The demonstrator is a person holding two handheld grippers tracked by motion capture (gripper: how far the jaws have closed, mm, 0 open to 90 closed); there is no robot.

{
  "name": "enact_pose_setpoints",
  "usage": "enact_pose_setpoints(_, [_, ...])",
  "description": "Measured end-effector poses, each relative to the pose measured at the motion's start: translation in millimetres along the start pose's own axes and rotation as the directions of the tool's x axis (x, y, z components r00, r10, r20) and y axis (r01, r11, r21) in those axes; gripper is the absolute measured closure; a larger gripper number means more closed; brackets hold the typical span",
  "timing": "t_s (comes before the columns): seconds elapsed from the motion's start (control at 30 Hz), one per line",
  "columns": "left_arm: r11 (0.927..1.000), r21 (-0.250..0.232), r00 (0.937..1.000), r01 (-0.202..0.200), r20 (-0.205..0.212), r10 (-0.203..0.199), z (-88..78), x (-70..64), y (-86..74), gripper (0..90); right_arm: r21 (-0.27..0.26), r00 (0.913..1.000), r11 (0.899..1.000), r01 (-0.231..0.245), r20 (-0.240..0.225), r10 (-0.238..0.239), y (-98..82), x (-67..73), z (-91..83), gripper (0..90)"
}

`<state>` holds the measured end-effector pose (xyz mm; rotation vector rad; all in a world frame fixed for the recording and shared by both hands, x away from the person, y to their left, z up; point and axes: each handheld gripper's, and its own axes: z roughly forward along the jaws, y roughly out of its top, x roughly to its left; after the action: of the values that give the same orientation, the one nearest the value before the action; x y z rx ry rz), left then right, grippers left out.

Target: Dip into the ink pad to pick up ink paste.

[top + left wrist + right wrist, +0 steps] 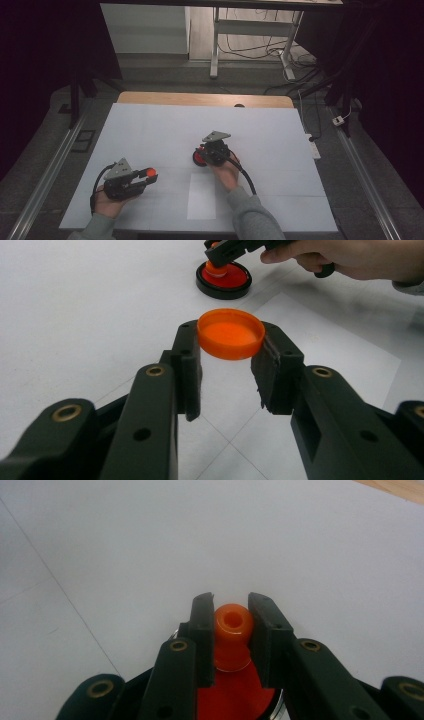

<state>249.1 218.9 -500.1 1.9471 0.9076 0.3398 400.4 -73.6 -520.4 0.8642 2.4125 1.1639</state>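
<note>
Left tongs (227, 360), lower centre of frame, are clamped on a round orange plastic cap (231, 333). Right tongs (229, 640), lower centre, grip the orange neck (232, 622) of a red bottle (223, 279) standing on the white worktop (150, 130).

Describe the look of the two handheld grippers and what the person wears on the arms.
Both the left gripper and the right gripper are black, each topped by a grey three-cornered plate and trailing a black cable. Their jaws have brass-coloured pivot rings and flat black pads. The person's sleeves are grey.
</note>
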Motion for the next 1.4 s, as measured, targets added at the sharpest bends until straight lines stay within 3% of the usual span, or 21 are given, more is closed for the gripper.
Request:
enact_pose_setpoints(0.73, [0.9999, -0.011, 0.9999, 0.008, -0.011, -0.008, -2.0, 0.1, 0.3, 65.2, -0.007, 0.9999, 1.0, -0.002, 0.016, 0.002, -1.1, 2.4, 0.3, 73.0])
enact_pose_setpoints(0.9, [0.9997, -0.02, 0.9999, 0.014, -0.002, -0.014, -2.8, 1.4, 0.6, 65.3, 0.016, 0.9988, 0.999, -0.039, -0.029, 0.039, 4.5, -5.6, -0.9, 72.5])
enact_pose_setpoints(1.0, [0.9988, -0.037, 0.9995, 0.032, 0.007, -0.032, -5.0, 4.1, 0.6, 65.2, -0.074, 0.9923, 0.991, -0.115, -0.056, 0.111, 9.2, -10.4, -11.5, 72.5])
enact_pose_setpoints(1.13, [0.9986, -0.038, 0.9993, 0.037, 0.003, -0.037, -5.5, 3.8, 0.2, 65.3, -0.083, 0.9952, 0.992, -0.095, -0.032, 0.092, 16.0, -11.4, -23.1, 72.4])
enact_pose_setpoints(1.4, [0.9993, -0.031, 0.9997, 0.021, -0.007, -0.022, -3.6, 2.1, 0.4, 65.2, -0.083, 0.9944, 0.991, -0.101, -0.038, 0.099, 14.7, -14.1, -30.4, 72.4])
